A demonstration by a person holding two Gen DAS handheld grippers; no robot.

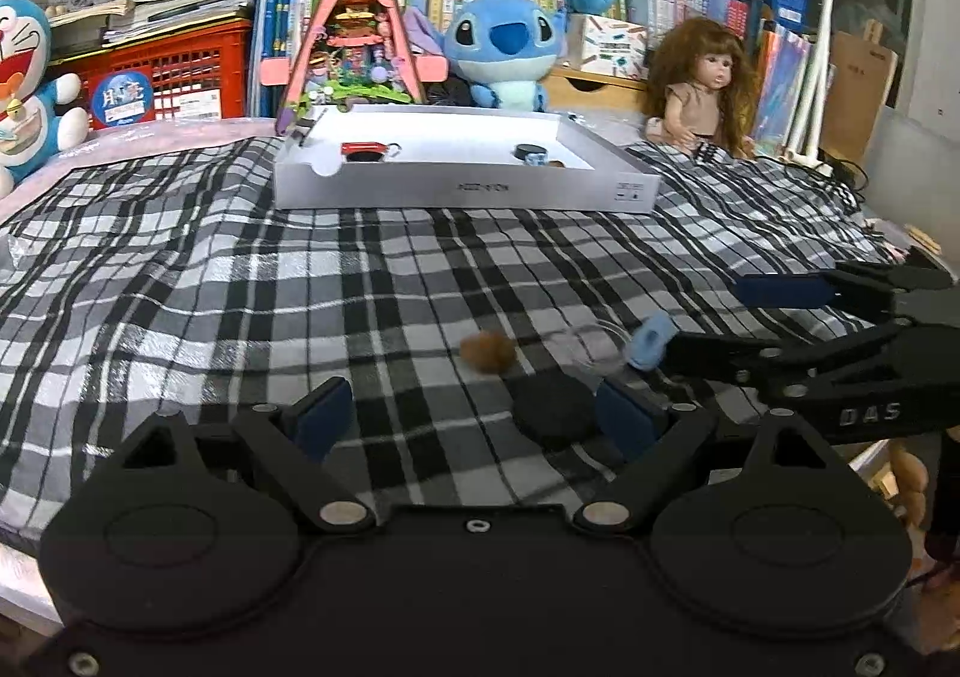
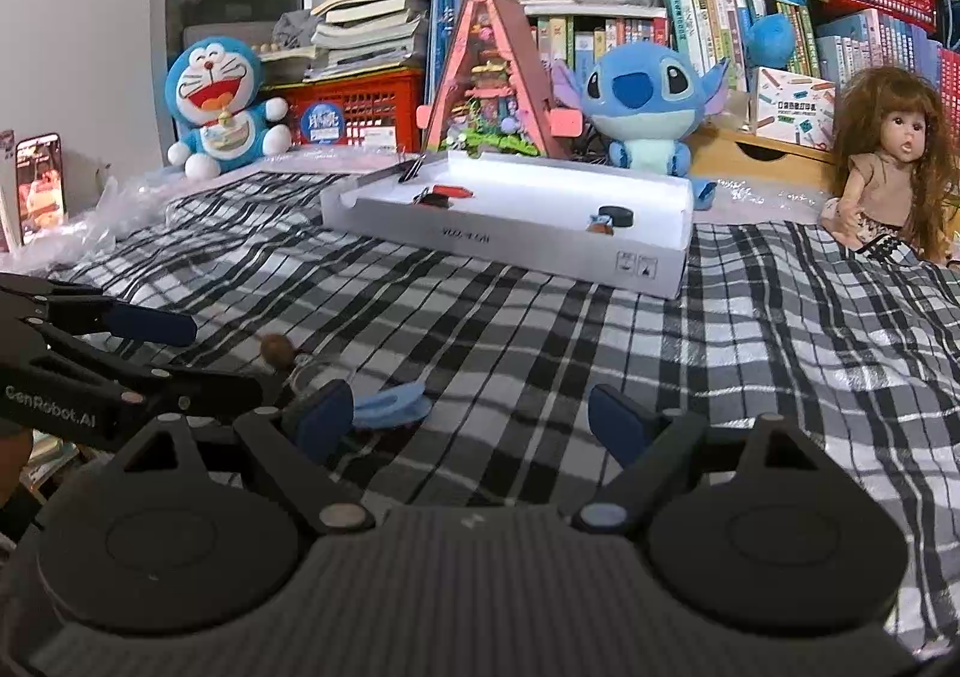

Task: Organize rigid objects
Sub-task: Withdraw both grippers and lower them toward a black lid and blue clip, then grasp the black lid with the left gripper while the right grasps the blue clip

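Observation:
A white shallow box (image 1: 456, 191) (image 2: 510, 245) lies on the checked cloth and holds a red item (image 1: 362, 147) (image 2: 449, 191), a black round item (image 1: 528, 152) (image 2: 617, 215) and a binder clip (image 2: 413, 168). On the cloth lie a brown nut-like object (image 1: 487, 353) (image 2: 276, 348), a black disc (image 1: 555, 404) and a light blue piece (image 1: 651, 340) (image 2: 393, 404) with a clear ring. My left gripper (image 1: 474, 416) is open, the disc beside its right finger. My right gripper (image 2: 471, 416) is open, the blue piece beside its left finger.
A checked cloth (image 1: 240, 287) covers the bed. Behind the box stand a pink triangular dollhouse (image 1: 360, 29), a Stitch plush (image 1: 510, 53), a doll (image 1: 702, 83), a Doraemon plush (image 2: 219, 104), books and red crates. A phone (image 2: 39, 185) stands at the left.

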